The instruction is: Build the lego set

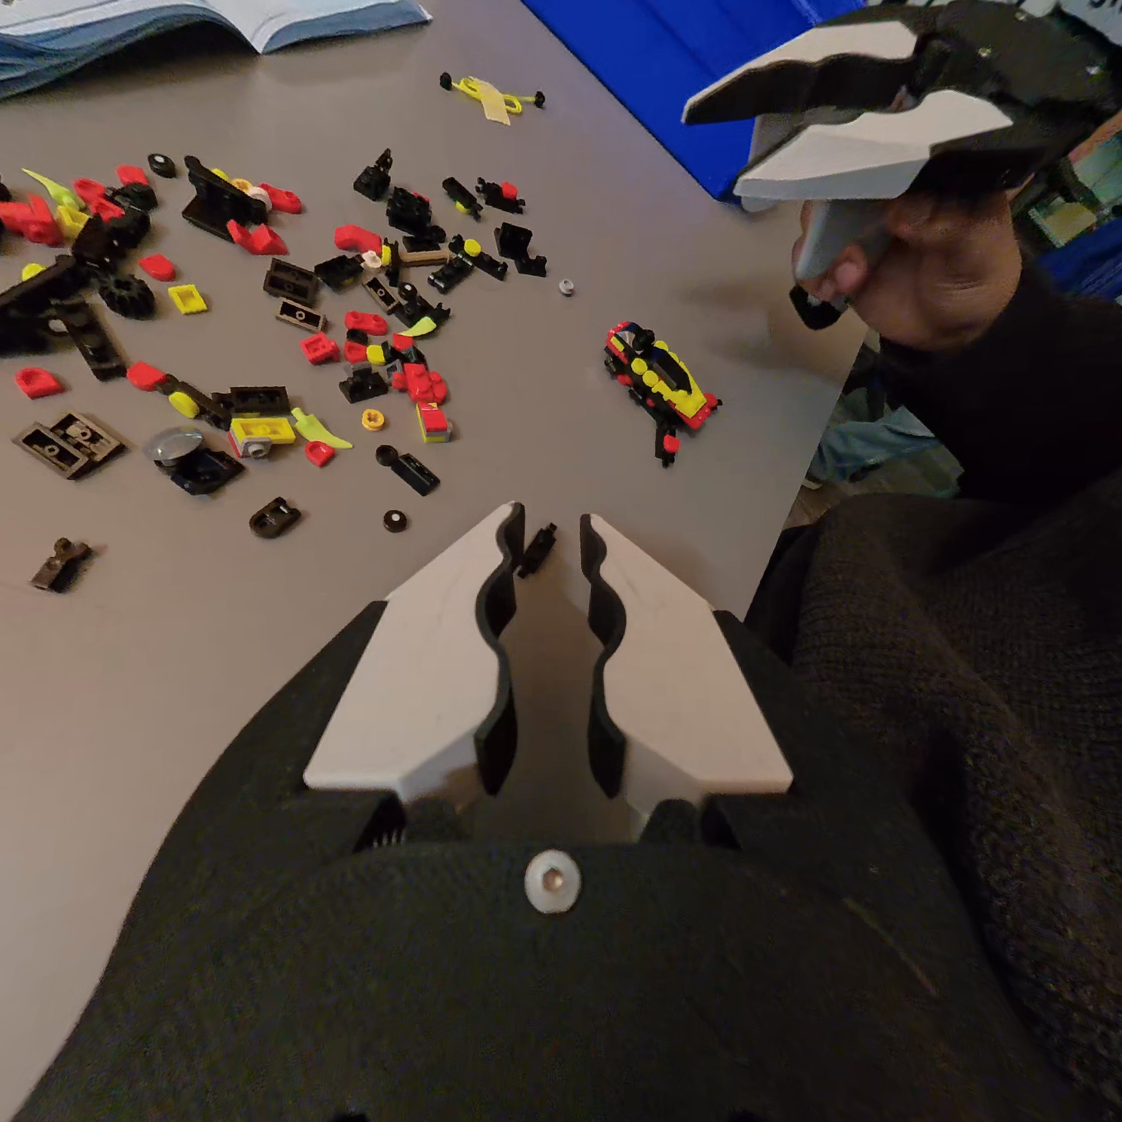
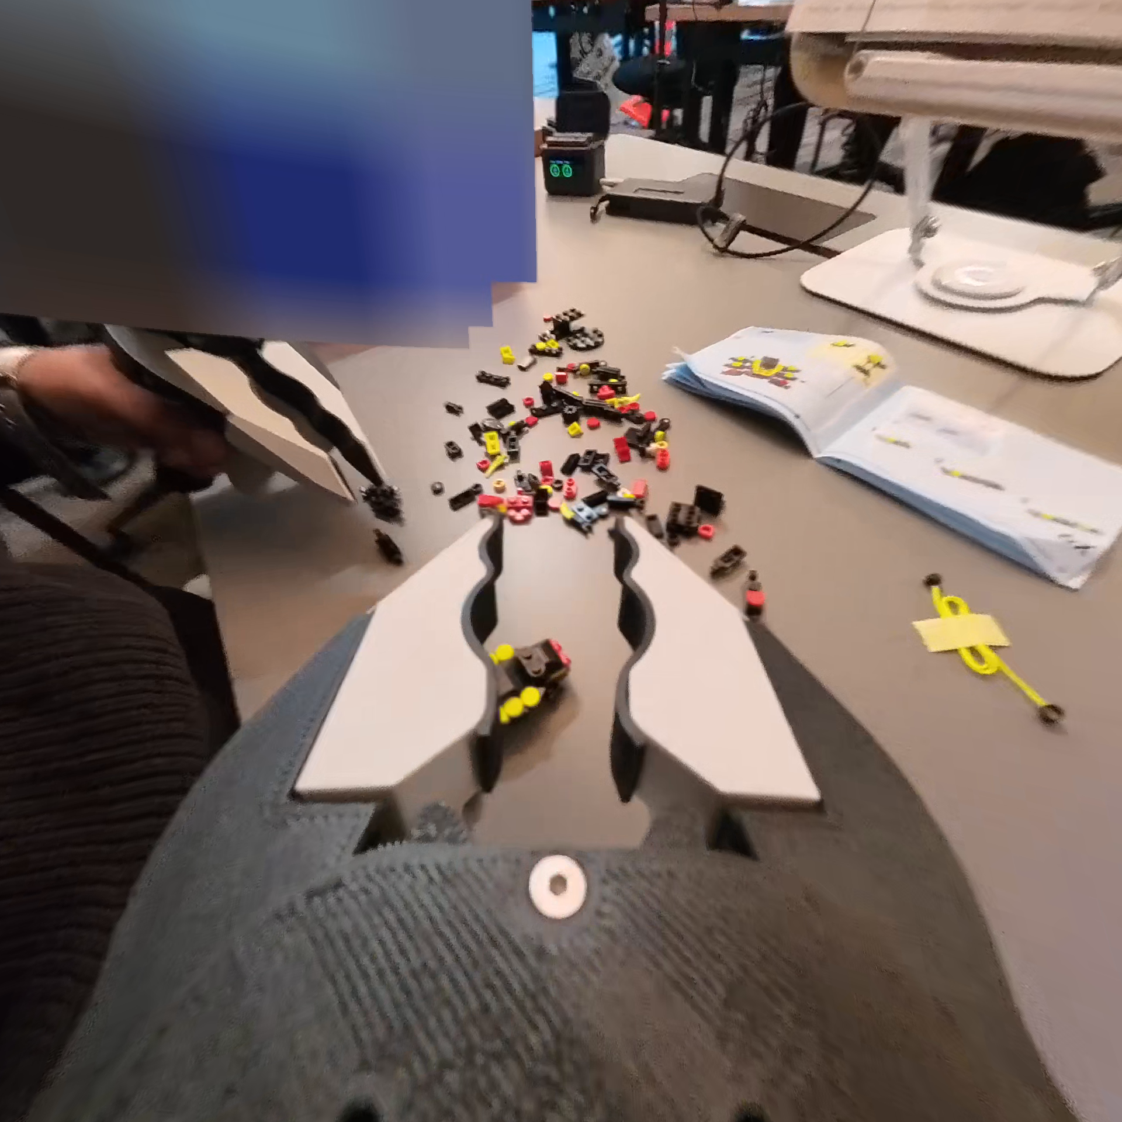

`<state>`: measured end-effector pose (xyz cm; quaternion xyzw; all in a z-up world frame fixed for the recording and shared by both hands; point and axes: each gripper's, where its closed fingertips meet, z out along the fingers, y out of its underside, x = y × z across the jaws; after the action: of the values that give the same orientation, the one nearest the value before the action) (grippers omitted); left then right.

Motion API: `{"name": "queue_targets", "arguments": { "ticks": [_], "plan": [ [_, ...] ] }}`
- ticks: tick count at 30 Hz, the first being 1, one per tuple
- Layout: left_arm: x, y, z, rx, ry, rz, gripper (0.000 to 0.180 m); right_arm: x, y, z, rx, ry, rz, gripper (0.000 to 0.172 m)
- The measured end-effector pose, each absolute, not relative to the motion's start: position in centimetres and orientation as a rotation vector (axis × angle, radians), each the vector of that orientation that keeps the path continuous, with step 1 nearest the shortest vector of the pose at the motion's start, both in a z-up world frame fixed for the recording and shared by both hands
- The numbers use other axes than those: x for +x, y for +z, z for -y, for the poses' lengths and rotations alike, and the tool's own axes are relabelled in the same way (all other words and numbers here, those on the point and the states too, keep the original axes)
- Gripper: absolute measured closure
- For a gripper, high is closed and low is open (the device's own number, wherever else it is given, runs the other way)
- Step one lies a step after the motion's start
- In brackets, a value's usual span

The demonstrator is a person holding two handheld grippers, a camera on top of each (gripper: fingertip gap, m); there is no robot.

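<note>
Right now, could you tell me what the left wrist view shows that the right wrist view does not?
Only the left wrist view: a blue container beyond the table's edge, and the hand holding the right gripper open above the table. Only the right wrist view: a white stand base, a small black device with a lit screen, a dark cable. Both: the grey table, scattered bricks, the open booklet, the taped yellow cord, the small brick model.
</note>
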<state>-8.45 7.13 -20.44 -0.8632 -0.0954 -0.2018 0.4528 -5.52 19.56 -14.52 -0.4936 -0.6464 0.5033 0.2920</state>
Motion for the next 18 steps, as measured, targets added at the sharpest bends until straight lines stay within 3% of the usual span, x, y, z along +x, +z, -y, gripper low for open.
{"name": "queue_targets", "arguments": {
  "ticks": [18],
  "plan": [
    [-8.41,-20.72,-7.33,-2.129,-0.5,0.214,0.164,-6.19,-14.6,-19.07,-1.422,1.591,1.657,0.132]
  ]
}}
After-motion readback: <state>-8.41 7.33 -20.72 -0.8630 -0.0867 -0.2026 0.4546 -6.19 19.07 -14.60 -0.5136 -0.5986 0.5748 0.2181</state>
